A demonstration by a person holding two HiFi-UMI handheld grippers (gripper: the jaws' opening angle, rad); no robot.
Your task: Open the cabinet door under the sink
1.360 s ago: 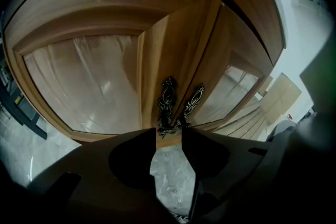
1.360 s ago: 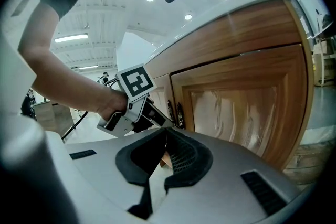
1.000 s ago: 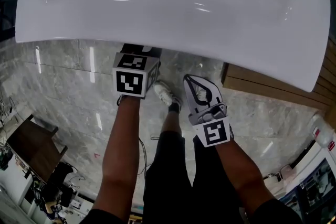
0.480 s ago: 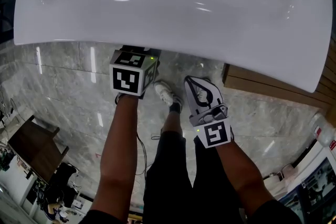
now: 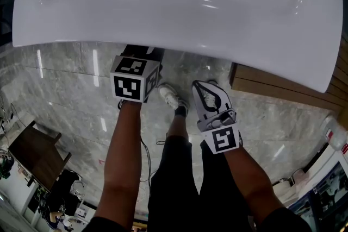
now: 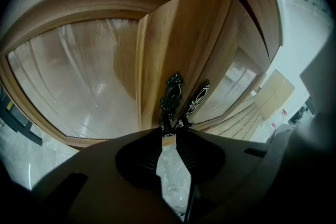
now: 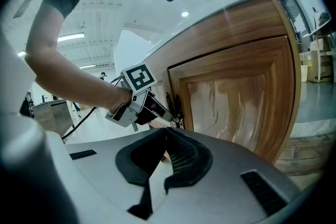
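The wooden cabinet under the sink has two doors with frosted panels (image 6: 79, 86). Two dark ornate handles sit side by side where they meet, the left handle (image 6: 170, 97) next to the right one (image 6: 197, 99). My left gripper (image 6: 167, 132) points down at them, its jaws closing, and the pads pinch the left handle's lower end. In the head view only its marker cube (image 5: 130, 83) shows, under the white sink's rim (image 5: 163, 35). My right gripper (image 7: 167, 132) hangs back from the right door (image 7: 236, 102), shut on nothing, and it also shows in the head view (image 5: 202, 87).
The sink basin overhangs the cabinet front and hides it from above. The grey marble floor (image 5: 70, 95) spreads below, with the person's shoe (image 5: 171, 98) near the cabinet. A wooden side panel (image 5: 272, 87) stands at the right. A cable trails from the left gripper (image 7: 94, 107).
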